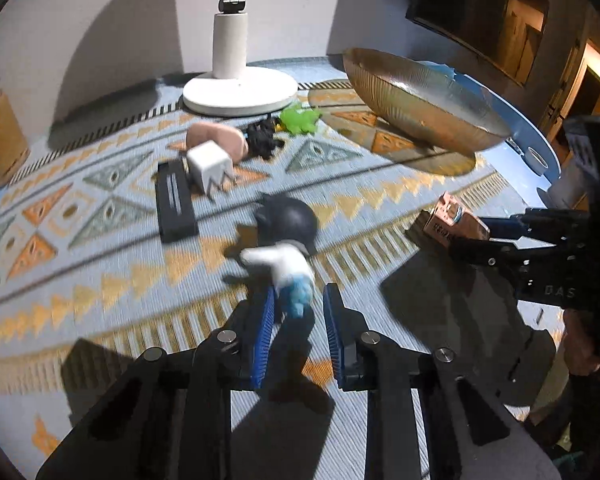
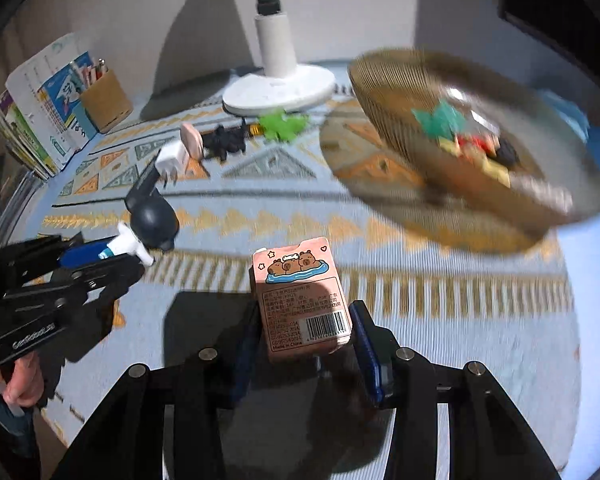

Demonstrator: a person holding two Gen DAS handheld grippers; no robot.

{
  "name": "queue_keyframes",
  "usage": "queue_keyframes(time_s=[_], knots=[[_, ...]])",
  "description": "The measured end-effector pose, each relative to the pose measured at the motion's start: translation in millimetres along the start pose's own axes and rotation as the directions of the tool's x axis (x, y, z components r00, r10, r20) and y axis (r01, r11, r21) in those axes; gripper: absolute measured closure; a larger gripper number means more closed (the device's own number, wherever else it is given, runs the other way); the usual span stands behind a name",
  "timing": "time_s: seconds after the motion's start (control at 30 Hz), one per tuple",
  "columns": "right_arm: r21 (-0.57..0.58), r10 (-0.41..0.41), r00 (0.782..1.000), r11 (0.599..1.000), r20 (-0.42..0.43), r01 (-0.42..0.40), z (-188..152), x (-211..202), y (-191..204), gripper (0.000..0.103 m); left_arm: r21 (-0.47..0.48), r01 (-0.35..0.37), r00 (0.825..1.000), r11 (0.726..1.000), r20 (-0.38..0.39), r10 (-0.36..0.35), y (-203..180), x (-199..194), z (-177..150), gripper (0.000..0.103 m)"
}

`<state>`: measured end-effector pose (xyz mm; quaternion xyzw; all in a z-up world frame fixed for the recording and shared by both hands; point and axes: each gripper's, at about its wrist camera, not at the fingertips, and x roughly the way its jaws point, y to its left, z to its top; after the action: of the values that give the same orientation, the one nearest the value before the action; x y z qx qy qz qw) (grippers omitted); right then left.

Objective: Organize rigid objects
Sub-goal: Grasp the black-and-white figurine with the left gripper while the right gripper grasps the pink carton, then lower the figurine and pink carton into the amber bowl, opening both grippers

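My left gripper [image 1: 298, 312] is shut on a toy figure [image 1: 286, 240] with a dark round head, white top and blue legs, held by the legs above the mat; it also shows in the right wrist view [image 2: 148, 232]. My right gripper [image 2: 306, 328] is shut on a pink box [image 2: 304, 300] with a capybara picture and barcode, seen in the left wrist view [image 1: 452, 220] too. A gold ribbed bowl [image 2: 388, 92] at the right holds several small toys. A white charger plug [image 1: 208, 168], a black bar [image 1: 176, 204], a pink disc [image 1: 216, 138], a black toy [image 1: 262, 140] and a green toy [image 1: 300, 118] lie on the mat.
A white lamp base [image 1: 240, 92] stands at the back of the patterned mat [image 1: 100, 208]. A cardboard pen holder [image 2: 106, 96] and a stack of booklets [image 2: 40, 108] stand at the back left. The wall is close behind.
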<state>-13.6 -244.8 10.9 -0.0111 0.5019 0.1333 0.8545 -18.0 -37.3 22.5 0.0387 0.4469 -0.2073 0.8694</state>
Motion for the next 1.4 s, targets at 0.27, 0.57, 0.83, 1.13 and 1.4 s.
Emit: queue_keyframes(time_s=[0.27, 0.57, 0.83, 1.13, 1.4], knots=[[-0.016, -0.029, 0.999, 0.999, 0.015, 0.029, -8, 0, 5, 0.059, -0.076, -0.059, 0.998, 0.995, 0.004, 0.059, 12, 10, 8, 0.024], [-0.058, -0.053, 0.998, 0.997, 0.043, 0.055, -5, 7, 12, 0.046, -0.071, -0.138, 0.99, 0.988, -0.018, 0.137, 3, 38, 29, 0.051], [-0.063, -0.033, 0.995, 0.997, 0.09, 0.039, -7, 1, 11, 0.062, 0.025, -0.16, 0.987, 0.987, 0.014, 0.16, -21, 26, 29, 0.051], [0.057, -0.061, 0.958, 0.997, 0.281, 0.047, 21, -75, -32, 0.062, 0.036, -0.057, 0.984, 0.998, 0.172, 0.05, -57, -26, 78, 0.051], [0.281, -0.31, 0.873, 0.936, 0.377, 0.211, 83, -128, -127, 0.062, 0.014, 0.072, 0.929, 0.997, 0.364, -0.072, -96, -40, 176, 0.051]])
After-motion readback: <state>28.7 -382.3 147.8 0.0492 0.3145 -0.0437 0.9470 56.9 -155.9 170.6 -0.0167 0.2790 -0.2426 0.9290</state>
